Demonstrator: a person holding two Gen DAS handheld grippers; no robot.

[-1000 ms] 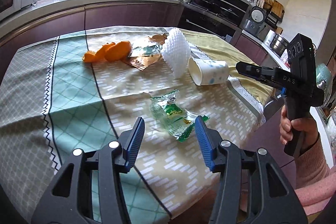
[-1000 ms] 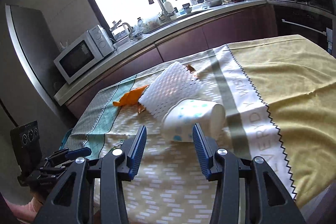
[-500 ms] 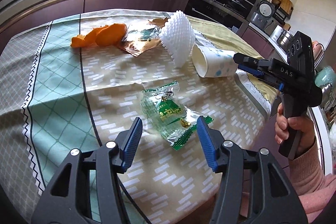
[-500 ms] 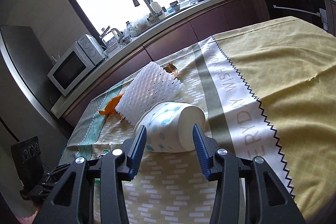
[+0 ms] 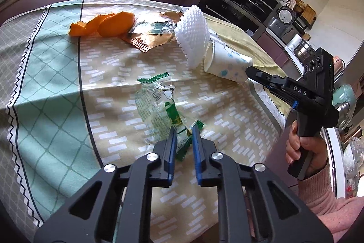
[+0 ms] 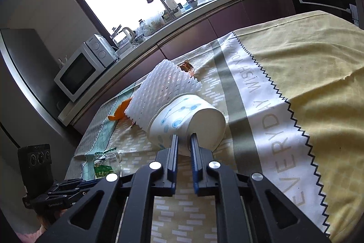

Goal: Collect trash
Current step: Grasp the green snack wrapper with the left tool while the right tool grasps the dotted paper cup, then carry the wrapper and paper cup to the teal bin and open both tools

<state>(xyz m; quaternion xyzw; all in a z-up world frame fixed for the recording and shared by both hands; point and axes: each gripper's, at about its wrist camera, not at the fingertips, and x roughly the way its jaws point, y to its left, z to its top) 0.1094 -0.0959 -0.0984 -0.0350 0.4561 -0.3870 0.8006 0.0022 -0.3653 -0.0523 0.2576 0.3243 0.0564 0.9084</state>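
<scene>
- My left gripper (image 5: 183, 129) is pinching the near end of the green snack wrapper (image 5: 159, 104), whose long axis runs away from me on the tablecloth (image 5: 45, 106).
- My right gripper (image 6: 184, 140) clamps the base rim of the paper cup (image 6: 182, 117), which lies on its side, mouth against the white foam net (image 6: 159, 92).

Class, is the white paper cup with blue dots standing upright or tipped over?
Tipped over: the white paper cup with blue dots lies on its side on the tablecloth, its flat base facing the right gripper.

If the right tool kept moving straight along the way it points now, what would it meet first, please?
The paper cup: the right tool is already at its closed base, fingers nearly together, seemingly pinching the base edge. The foam net lies just beyond.
</scene>
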